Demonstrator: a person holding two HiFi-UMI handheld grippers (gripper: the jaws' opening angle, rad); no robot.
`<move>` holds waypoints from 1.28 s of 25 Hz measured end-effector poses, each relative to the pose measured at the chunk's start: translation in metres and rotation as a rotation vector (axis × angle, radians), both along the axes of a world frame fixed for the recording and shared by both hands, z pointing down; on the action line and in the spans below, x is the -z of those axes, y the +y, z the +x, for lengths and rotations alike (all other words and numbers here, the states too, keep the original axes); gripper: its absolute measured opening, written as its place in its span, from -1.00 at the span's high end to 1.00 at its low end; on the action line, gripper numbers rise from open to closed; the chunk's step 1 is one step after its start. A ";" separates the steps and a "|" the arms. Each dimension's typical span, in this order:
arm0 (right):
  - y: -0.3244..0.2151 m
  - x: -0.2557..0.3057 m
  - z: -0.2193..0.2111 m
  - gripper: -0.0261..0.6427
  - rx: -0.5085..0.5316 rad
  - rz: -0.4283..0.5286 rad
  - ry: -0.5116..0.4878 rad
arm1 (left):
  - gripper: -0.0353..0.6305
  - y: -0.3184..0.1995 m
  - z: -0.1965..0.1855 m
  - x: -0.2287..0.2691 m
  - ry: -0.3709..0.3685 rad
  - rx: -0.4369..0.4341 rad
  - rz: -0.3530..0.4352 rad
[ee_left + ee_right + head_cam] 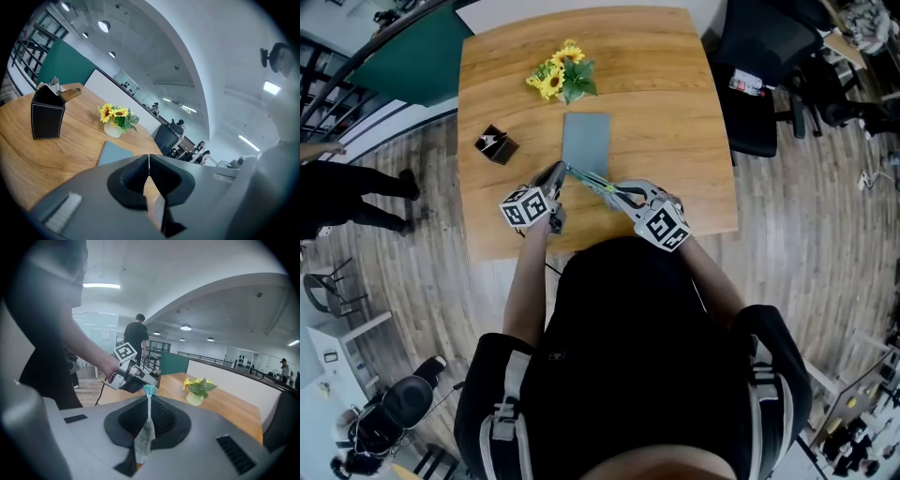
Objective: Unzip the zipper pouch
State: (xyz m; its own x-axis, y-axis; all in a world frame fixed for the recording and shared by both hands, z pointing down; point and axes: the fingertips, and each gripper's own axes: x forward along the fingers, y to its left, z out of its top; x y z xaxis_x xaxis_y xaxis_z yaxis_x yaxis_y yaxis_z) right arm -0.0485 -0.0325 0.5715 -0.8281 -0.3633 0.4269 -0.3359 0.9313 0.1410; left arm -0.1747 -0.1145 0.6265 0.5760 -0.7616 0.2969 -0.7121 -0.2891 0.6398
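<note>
Zipper pouch (586, 141) flat at 12 o'clock on my counter (675, 94).
My right tongs (149, 398) clamp a teal-tipped strip (143, 437); my left tongs (149, 161), pressed together, sit at its tip.

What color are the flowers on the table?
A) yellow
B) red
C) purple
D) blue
A: the flowers have bright yellow petals above green leaves, which shows in the head view and in both gripper views.
</note>
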 end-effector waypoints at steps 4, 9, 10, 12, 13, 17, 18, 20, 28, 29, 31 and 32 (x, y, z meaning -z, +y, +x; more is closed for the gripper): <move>0.001 0.002 0.000 0.89 -0.023 -0.011 -0.010 | 0.74 0.006 -0.016 0.001 -0.004 0.040 0.004; 0.007 -0.002 -0.002 0.89 -0.045 0.010 0.049 | 0.84 0.016 -0.035 0.006 -0.041 0.071 0.036; 0.009 -0.004 -0.003 0.89 -0.044 0.009 0.054 | 0.88 0.018 -0.038 0.007 -0.053 0.073 0.044; 0.011 -0.008 -0.005 0.89 -0.045 0.007 0.062 | 0.91 0.022 -0.043 0.010 -0.072 0.078 0.062; 0.012 -0.009 -0.005 0.89 -0.048 0.006 0.065 | 0.91 0.023 -0.045 0.012 -0.078 0.078 0.069; 0.010 -0.013 -0.008 0.89 -0.081 -0.013 0.046 | 0.91 0.031 -0.050 0.017 -0.131 0.051 0.092; 0.009 -0.014 -0.010 0.89 -0.092 -0.023 0.031 | 0.91 0.033 -0.051 0.018 -0.151 0.040 0.099; 0.006 -0.015 -0.013 0.89 -0.121 -0.043 0.002 | 0.91 0.037 -0.054 0.019 -0.195 0.014 0.114; 0.000 -0.020 -0.026 0.89 -0.207 -0.072 -0.031 | 0.91 0.055 -0.066 0.023 -0.326 -0.074 0.169; 0.001 -0.021 -0.027 0.89 -0.212 -0.073 -0.030 | 0.91 0.057 -0.067 0.024 -0.328 -0.079 0.174; 0.001 -0.023 -0.030 0.89 -0.220 -0.071 -0.027 | 0.91 0.060 -0.069 0.027 -0.329 -0.085 0.185; 0.002 -0.023 -0.031 0.89 -0.225 -0.069 -0.027 | 0.91 0.061 -0.071 0.029 -0.329 -0.087 0.191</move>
State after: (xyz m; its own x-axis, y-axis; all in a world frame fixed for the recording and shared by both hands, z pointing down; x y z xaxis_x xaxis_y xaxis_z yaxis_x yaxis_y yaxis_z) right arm -0.0797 -0.0305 0.5950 -0.7408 -0.5109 0.4361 -0.5393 0.8394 0.0674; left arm -0.2458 -0.0534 0.5978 0.5382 -0.7736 0.3344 -0.8380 -0.4490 0.3100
